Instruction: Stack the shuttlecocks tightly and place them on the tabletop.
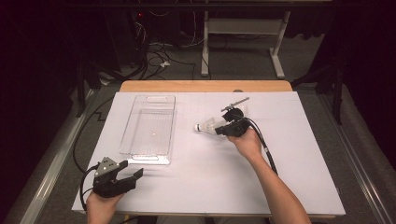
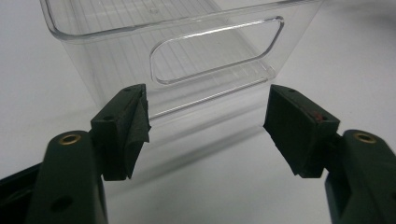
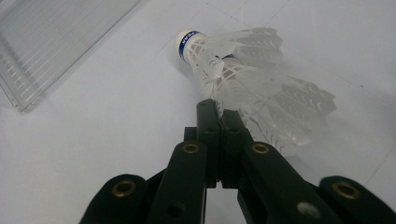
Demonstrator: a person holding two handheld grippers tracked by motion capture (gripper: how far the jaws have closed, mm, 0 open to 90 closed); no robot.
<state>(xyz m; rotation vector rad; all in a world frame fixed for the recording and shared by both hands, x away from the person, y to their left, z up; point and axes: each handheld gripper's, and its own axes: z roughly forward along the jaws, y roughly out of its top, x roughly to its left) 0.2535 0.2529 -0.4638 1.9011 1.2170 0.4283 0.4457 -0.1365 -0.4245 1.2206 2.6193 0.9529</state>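
White tabletop (image 1: 299, 154), right hand-held gripper (image 3: 218, 109) pinching shuttlecock (image 3: 243, 70) feathers (cork pointing away).

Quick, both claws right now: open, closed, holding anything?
Left claw: open, holding nothing, facing the clear bin.
Right claw: closed on the feathers of the shuttlecock.

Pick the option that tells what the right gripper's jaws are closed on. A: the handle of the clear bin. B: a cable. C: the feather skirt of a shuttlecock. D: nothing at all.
C: in the right gripper view the right gripper has its jaws pinched together on the white feathers of the shuttlecock, whose cork tip points away.
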